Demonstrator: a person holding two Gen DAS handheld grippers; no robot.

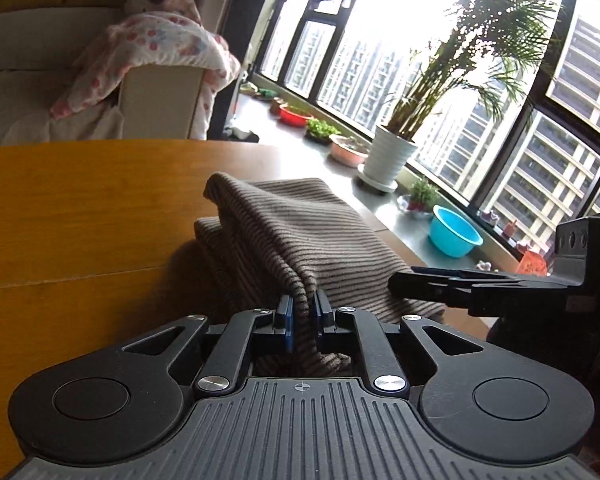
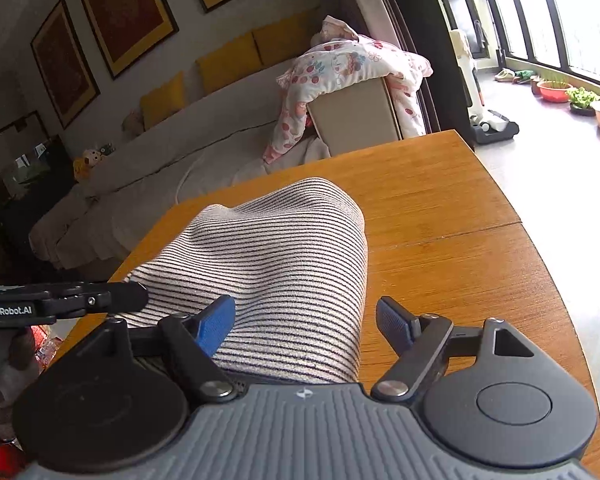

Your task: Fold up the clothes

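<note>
- The left tool (image 1: pixel 302 314) is clamped on a raised fold of the striped garment (image 1: pixel 300 232).
- The right tool (image 2: pixel 305 322) is spread wide, straddling the garment's near edge.
- The garment's long axis runs away across the bench (image 2: pixel 440 208), directly ahead of both tools.

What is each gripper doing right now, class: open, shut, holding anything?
Left gripper: shut on the striped garment, pinching a fold.
Right gripper: open, jaws wide over the garment, gripping nothing.
</note>
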